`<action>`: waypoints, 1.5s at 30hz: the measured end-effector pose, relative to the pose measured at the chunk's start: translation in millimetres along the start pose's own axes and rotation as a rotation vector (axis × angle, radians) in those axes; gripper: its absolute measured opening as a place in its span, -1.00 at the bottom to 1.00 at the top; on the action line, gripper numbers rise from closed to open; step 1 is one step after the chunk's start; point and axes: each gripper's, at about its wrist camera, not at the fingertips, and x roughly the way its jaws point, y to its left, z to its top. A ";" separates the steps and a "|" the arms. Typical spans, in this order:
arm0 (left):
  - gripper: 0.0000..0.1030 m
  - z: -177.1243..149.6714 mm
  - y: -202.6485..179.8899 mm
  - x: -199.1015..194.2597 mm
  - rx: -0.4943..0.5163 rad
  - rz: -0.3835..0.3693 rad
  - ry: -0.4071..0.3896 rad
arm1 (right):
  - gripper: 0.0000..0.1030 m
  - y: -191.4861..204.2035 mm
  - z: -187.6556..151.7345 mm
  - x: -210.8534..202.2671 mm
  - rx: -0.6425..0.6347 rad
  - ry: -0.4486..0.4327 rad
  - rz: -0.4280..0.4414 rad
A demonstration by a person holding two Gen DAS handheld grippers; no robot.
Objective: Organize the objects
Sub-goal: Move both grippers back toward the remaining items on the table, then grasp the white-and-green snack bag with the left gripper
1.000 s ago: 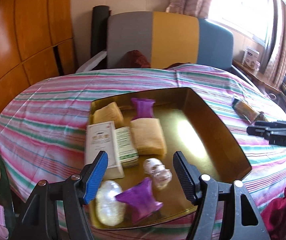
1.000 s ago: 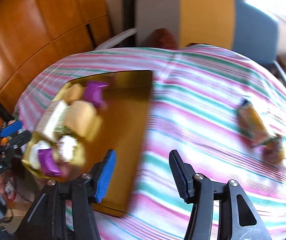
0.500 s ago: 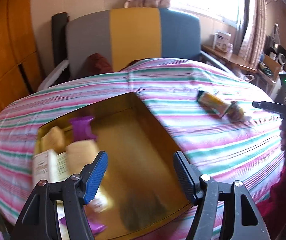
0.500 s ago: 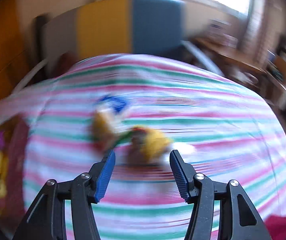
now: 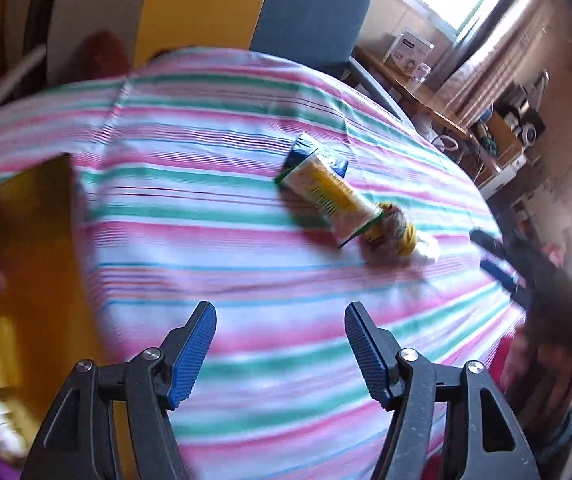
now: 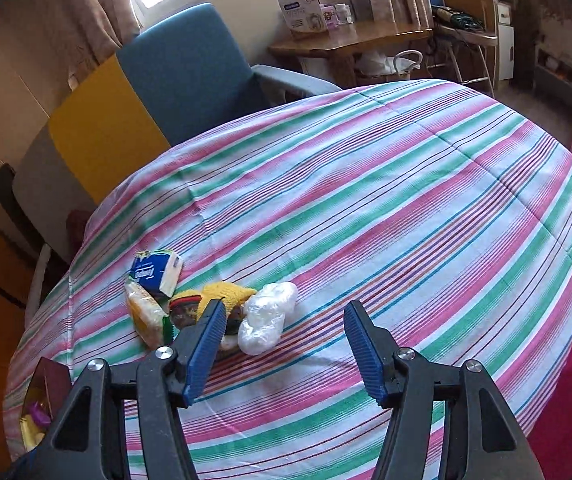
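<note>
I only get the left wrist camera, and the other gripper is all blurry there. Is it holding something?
Observer: No. The right gripper is empty; its jaws are opening with nothing between them.
Operator: Is there anything in the pile I can't make out?
Observer: Yes, a crumpled white plastic bag lies against the yellow knitted thing.
Operator: What else?
Observer: The blue pack is a tissue pack with a white side, lying beside the yellow packet.
</note>
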 end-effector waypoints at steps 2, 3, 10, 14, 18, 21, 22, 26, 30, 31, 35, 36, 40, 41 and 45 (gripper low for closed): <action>0.33 10.6 -5.0 17.4 -0.043 -0.024 0.012 | 0.26 -2.2 -0.9 -3.5 0.015 -0.005 0.017; 0.33 17.1 -7.3 27.6 -0.065 -0.038 0.019 | 0.26 -3.5 -0.9 -4.2 0.024 -0.005 0.026; 0.54 60.1 -13.8 88.2 -0.200 -0.075 0.027 | 0.28 -17.9 0.9 -5.4 0.115 -0.001 0.090; 0.63 76.4 -13.3 111.6 -0.273 -0.088 0.021 | 0.30 -26.0 1.1 -4.6 0.165 0.005 0.118; 0.66 86.1 -20.7 130.4 -0.291 -0.080 0.007 | 0.30 -21.9 0.2 -0.6 0.154 0.027 0.133; 0.47 90.3 -32.3 136.3 -0.253 -0.055 -0.016 | 0.30 -18.2 -0.6 0.8 0.134 0.032 0.132; 0.09 90.2 -34.0 137.2 -0.237 -0.042 -0.009 | 0.30 -17.7 -0.7 1.3 0.131 0.033 0.130; -0.18 81.7 -42.2 131.7 -0.120 -0.047 0.027 | 0.30 -19.1 -0.6 0.3 0.131 0.024 0.123; -0.20 57.5 -46.5 103.3 0.026 0.008 0.030 | 0.30 -19.4 -0.4 1.8 0.129 0.028 0.116; -0.20 48.2 -44.8 95.3 0.056 0.021 0.040 | 0.30 -19.4 -0.4 1.8 0.128 0.028 0.116; -0.20 7.5 -33.6 66.5 0.133 0.035 0.082 | 0.30 -14.2 -2.2 4.7 0.098 0.047 0.115; -0.20 -2.3 -31.1 58.0 0.155 0.036 0.083 | 0.30 -11.2 -2.9 6.6 0.083 0.056 0.119; -0.21 -35.9 -23.2 17.3 0.215 -0.003 0.058 | 0.30 8.7 -11.4 14.1 -0.010 0.117 0.168; -0.22 -41.5 -20.9 9.1 0.225 -0.008 0.049 | 0.30 15.0 -13.7 14.6 -0.042 0.126 0.174; -0.23 -52.9 -12.0 -14.0 0.240 -0.029 0.017 | 0.30 52.4 -23.4 19.2 -0.216 0.164 0.181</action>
